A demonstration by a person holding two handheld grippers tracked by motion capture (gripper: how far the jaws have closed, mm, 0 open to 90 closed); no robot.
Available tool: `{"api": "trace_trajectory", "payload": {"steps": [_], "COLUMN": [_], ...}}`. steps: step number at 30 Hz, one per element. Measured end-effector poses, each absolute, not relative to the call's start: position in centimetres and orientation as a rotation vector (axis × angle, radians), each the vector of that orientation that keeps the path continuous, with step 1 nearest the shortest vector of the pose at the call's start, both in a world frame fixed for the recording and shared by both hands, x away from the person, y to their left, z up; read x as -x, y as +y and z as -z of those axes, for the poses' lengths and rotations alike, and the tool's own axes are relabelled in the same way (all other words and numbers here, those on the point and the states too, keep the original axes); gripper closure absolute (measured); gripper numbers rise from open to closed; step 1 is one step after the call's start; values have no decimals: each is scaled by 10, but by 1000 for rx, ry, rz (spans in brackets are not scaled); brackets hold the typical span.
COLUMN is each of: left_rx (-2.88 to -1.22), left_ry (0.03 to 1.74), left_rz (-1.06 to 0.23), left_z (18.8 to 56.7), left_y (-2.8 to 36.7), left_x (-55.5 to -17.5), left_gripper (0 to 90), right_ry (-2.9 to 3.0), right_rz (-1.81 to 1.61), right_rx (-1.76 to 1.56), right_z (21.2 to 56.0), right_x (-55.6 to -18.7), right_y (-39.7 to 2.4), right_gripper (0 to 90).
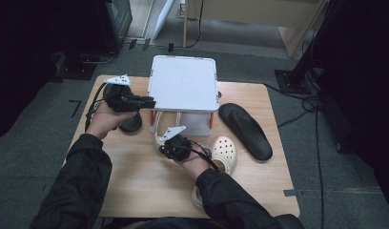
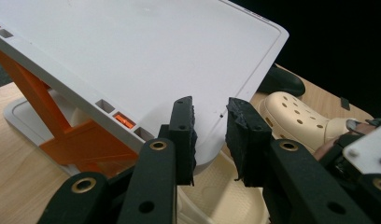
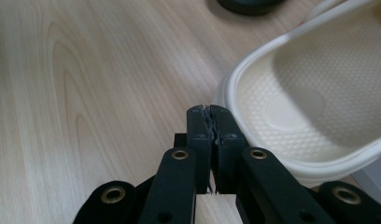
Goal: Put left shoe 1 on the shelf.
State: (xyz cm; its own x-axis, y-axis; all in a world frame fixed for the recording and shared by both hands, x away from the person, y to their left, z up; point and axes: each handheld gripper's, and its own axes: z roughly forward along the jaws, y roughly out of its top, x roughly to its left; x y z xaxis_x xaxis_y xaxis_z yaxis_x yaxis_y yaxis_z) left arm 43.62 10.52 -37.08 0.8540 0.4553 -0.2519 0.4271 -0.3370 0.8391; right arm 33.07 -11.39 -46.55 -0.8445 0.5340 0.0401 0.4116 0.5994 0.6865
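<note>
A white two-shelf rack (image 1: 183, 83) with orange struts (image 2: 44, 107) stands at the back middle of the wooden table (image 1: 135, 176). My left gripper (image 1: 152, 102) is at the left front corner of the top shelf (image 2: 132, 51). Its jaws (image 2: 211, 135) stand a little apart over that corner with nothing pinched. My right gripper (image 1: 161, 149) is low over the table in front of the rack, pads (image 3: 210, 126) pressed together on nothing. A cream clog (image 3: 300, 107) lies right beside its right jaw, partly under the rack (image 1: 158, 128). A second cream clog (image 1: 225, 151) lies by the right hand.
A black flip-flop (image 1: 245, 130) lies right of the rack. A dark shoe (image 1: 131, 125) sits under the left hand. Something cream (image 1: 197, 195) shows under the right forearm. Cables cross the floor at the right, and bare wood stretches along the front of the table.
</note>
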Motion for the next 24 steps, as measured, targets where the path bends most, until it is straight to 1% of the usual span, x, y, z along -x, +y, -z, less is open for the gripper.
{"api": "trace_trajectory", "payload": {"steps": [7, 12, 16, 21, 24], "left_rx": [-1969, -1964, -1960, -1957, -1958], "left_ry": [651, 654, 664, 662, 667], "left_rz": [-32, -30, -35, -31, -33], "left_z": [371, 371, 371, 372, 372], "left_y": [105, 105, 106, 107, 107], "left_x": [-436, -436, -437, -437, -437], "left_gripper": [725, 725, 724, 726, 760], "right_ry": [2613, 2601, 2591, 2562, 2579], "right_rz": [-1074, -1098, -1113, -1142, -1105], "right_rx": [-773, -832, -827, -835, -849], "right_z": [464, 468, 468, 470, 471], "right_x": [-337, -347, -350, -352, -347], "right_y": [-111, -115, -109, -108, -108], "right_gripper": [881, 889, 896, 883, 871]}}
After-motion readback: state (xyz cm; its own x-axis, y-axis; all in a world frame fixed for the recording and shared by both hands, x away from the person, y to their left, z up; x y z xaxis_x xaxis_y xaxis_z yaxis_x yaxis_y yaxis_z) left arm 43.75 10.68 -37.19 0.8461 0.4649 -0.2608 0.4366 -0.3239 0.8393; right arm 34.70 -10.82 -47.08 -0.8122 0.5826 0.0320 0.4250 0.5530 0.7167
